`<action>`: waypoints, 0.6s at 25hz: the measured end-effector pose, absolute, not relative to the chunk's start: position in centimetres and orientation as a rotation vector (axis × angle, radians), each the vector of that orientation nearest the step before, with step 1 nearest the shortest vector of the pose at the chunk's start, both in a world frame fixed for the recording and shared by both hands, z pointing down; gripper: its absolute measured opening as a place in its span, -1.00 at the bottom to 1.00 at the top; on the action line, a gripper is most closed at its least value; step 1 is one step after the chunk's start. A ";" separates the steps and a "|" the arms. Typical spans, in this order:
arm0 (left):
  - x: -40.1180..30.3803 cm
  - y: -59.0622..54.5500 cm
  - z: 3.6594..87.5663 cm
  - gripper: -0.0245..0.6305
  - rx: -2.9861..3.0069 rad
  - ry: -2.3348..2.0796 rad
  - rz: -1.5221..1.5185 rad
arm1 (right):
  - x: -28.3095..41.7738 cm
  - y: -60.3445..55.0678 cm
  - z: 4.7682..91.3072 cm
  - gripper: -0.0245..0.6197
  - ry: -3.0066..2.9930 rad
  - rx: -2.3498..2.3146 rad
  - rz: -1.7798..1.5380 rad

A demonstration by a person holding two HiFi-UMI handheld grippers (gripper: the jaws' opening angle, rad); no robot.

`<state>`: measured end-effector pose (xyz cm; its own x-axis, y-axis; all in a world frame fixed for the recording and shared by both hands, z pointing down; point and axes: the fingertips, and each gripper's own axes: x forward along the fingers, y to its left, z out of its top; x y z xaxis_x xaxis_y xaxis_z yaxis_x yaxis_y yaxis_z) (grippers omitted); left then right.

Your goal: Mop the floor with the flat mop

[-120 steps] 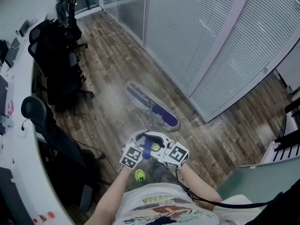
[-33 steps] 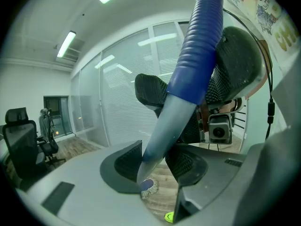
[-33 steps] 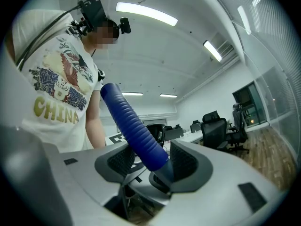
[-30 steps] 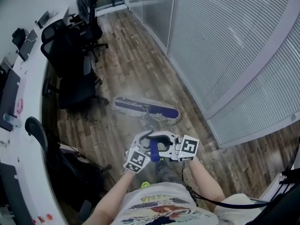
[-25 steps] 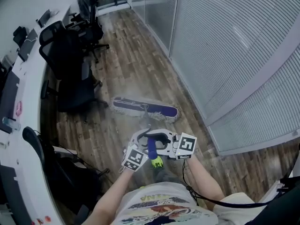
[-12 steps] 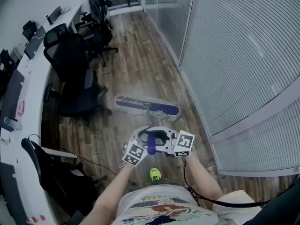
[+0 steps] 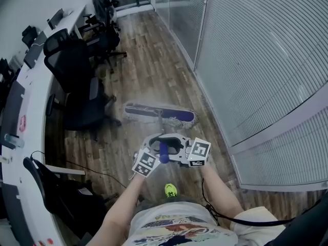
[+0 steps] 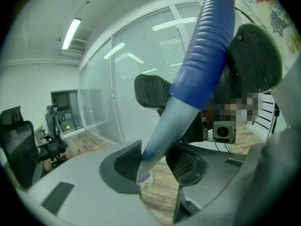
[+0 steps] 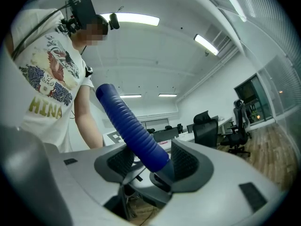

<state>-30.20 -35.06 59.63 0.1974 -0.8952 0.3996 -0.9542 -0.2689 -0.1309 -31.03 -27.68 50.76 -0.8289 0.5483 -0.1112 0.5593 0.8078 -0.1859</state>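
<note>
- Moved since the earliest frame: flat mop head (image 7: 159, 113) has swung from a slant near the blinds to lie crosswise on the wood floor (image 7: 154, 60), close to a black office chair (image 7: 77, 94).
- Head view: left gripper (image 7: 155, 146) and right gripper (image 7: 174, 148) meet at the blue handle grip (image 7: 164, 151), above the floor's near end. White counter (image 7: 37, 94) runs along the floor's left edge, glass wall with blinds (image 7: 256, 60) along its right edge.
- Left gripper view: fingers (image 8: 127, 161) clamped on the grey shaft (image 8: 164, 135) just below the blue handle grip. Flat mop head shows small on the floor beyond.
- Right gripper view: fingers (image 9: 186, 161) clamped on the ribbed blue handle grip. A person's printed shirt (image 9: 47, 79) stands behind.
</note>
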 end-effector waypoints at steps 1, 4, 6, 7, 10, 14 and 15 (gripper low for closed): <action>-29.9 -34.7 59.9 -0.51 2.318 -1.796 0.623 | -30.8 -27.4 51.0 -0.22 2.944 0.890 -0.331; -28.9 -33.5 60.4 -0.51 2.320 -1.779 0.661 | -29.9 -26.3 51.8 -0.22 2.979 0.863 -0.324; -28.6 -31.8 60.9 -0.52 2.300 -1.791 0.662 | -29.6 -24.7 52.4 -0.22 2.996 0.872 -0.317; -28.6 -30.8 61.0 -0.52 2.286 -1.803 0.653 | -29.5 -23.7 52.6 -0.22 3.004 0.884 -0.311; -27.4 -27.6 60.8 -0.52 2.271 -1.820 0.628 | -28.3 -20.4 52.4 -0.22 3.027 0.907 -0.298; -24.4 -23.1 60.2 -0.52 2.294 -1.795 0.620 | -25.6 -15.9 51.8 -0.22 3.045 0.874 -0.295; -23.8 -21.7 60.2 -0.52 2.293 -1.792 0.613 | -25.0 -14.5 51.8 -0.22 3.048 0.871 -0.295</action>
